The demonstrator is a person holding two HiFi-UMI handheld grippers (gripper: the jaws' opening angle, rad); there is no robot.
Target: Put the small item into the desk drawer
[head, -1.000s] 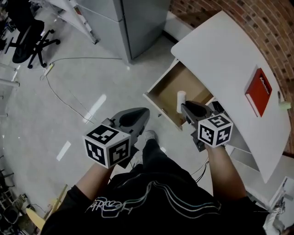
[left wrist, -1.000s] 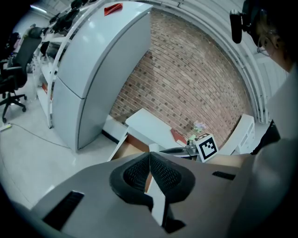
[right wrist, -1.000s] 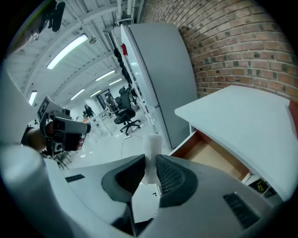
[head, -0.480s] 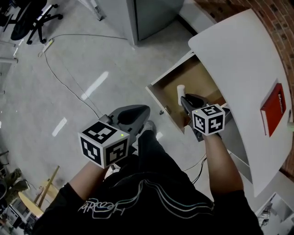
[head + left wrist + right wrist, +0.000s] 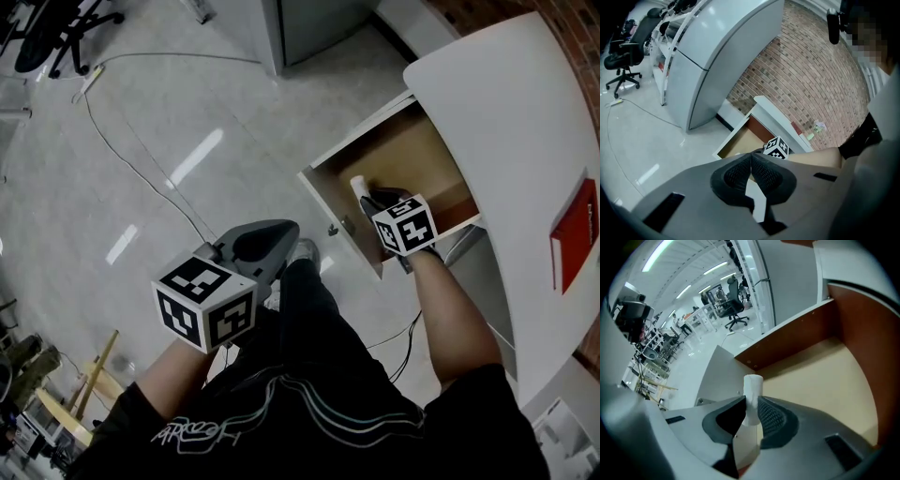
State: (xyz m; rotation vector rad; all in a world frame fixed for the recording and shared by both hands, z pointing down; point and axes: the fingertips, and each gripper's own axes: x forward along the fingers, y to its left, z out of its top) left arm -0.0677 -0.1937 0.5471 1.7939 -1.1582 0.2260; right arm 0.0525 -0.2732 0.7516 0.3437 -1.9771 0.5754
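The small item is a white cylinder (image 5: 752, 390), and my right gripper (image 5: 751, 414) is shut on its lower half. In the head view the white cylinder (image 5: 359, 187) and right gripper (image 5: 372, 199) hang inside the open wooden drawer (image 5: 427, 155), close to its front left corner. The right gripper view looks over the drawer's tan bottom (image 5: 825, 376) to its brown side wall (image 5: 787, 341). My left gripper (image 5: 267, 242) hovers over the floor left of the drawer, apart from it. Its pads (image 5: 761, 172) meet with nothing between them.
The white desk top (image 5: 525, 131) overhangs the drawer and carries a red book (image 5: 574, 234) at the right. A grey cabinet (image 5: 314, 23) stands beyond the drawer. A cable (image 5: 122, 141) runs over the floor at left, near an office chair (image 5: 56, 28).
My right gripper has carried the white cylinder forward and down, from over the drawer's front edge into the drawer. The left gripper has stayed roughly in place.
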